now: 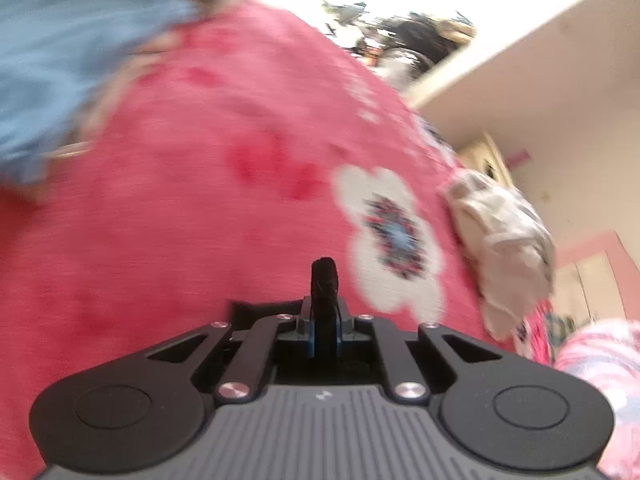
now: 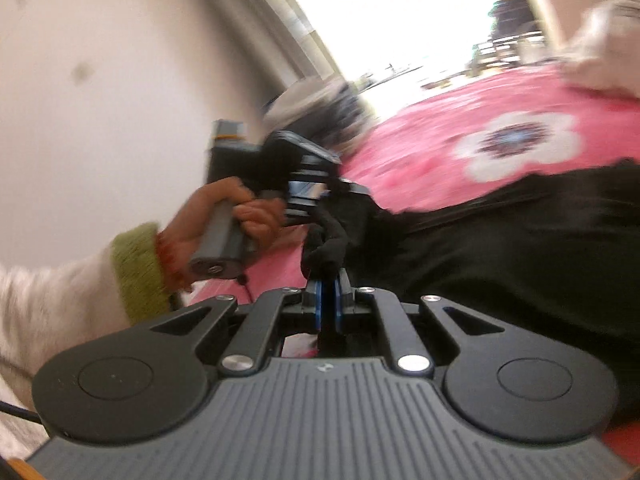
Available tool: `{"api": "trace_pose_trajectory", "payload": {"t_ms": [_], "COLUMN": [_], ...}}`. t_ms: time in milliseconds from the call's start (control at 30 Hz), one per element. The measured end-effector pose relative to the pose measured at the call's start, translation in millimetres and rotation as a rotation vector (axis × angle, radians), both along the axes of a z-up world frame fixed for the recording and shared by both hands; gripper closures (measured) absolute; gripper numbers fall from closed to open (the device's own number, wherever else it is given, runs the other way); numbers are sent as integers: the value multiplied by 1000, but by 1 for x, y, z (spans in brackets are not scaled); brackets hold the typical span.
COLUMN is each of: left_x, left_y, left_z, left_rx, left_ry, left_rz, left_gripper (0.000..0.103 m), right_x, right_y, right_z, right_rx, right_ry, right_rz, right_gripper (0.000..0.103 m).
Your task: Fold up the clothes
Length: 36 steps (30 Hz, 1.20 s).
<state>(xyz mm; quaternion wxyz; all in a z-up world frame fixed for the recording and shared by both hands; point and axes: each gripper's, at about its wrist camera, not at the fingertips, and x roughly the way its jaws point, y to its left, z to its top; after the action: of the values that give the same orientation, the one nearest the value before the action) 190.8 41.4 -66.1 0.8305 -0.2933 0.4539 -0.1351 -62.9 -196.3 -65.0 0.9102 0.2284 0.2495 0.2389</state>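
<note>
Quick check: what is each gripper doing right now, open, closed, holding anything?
Left gripper: closed, fingers pinching a bit of the black garment.
Right gripper: closed on the black garment's bunched edge.

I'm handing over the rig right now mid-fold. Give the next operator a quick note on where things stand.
Left gripper: shut on a bit of black cloth.
Right gripper: shut on a twisted edge of the black garment.
The garment lies across the pink bedspread; a white cloth and a blue cloth lie nearby.
Done: both ends gripped.
Left: no finished fold visible; frames are blurred.
</note>
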Motion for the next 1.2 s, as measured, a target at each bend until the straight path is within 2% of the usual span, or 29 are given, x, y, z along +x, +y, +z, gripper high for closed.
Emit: {"api": "trace_pose_trajectory", "payload": {"t_ms": [200,367,633,733,800,900,967,1033,1200], "left_x": [8,-2,-21,-19,-15,-12,-13,-19,-45], "left_y": [-120,-210,-286,-297,-301,-292,-279,-262,-205], "left_z": [27,21,-5,-18,-29,-38,-30,-15,28], "left_rx": [79,169,298,306,302,253,195,155,125], "left_ry": [-64,-91,-107,-110,-108,-97,-120,-172,-289], "left_rz": [-176,-307,-425,-447,-471,-477,-466,-462,-446], "left_gripper": [94,94,94,93,89,75,61,51,45], "right_x": [-39,-70,-73,-64,-62,-61,-61,-61,-65], "right_y": [-69,-112,-138,-147,-154,-166,-173,-178,-182], "right_z": [8,-4,-31,-42,-47,-61,-70,-73,-68], "right_rx": [3,11,58,79,101,142,185,199,134], "right_ry": [23,88,195,232,262,327,360,371,355], "right_rz": [-268,-437,-556,-592,-615,-663,-692,-719,-837], "right_gripper": [99,99,99,99,99,98,95,95,88]}}
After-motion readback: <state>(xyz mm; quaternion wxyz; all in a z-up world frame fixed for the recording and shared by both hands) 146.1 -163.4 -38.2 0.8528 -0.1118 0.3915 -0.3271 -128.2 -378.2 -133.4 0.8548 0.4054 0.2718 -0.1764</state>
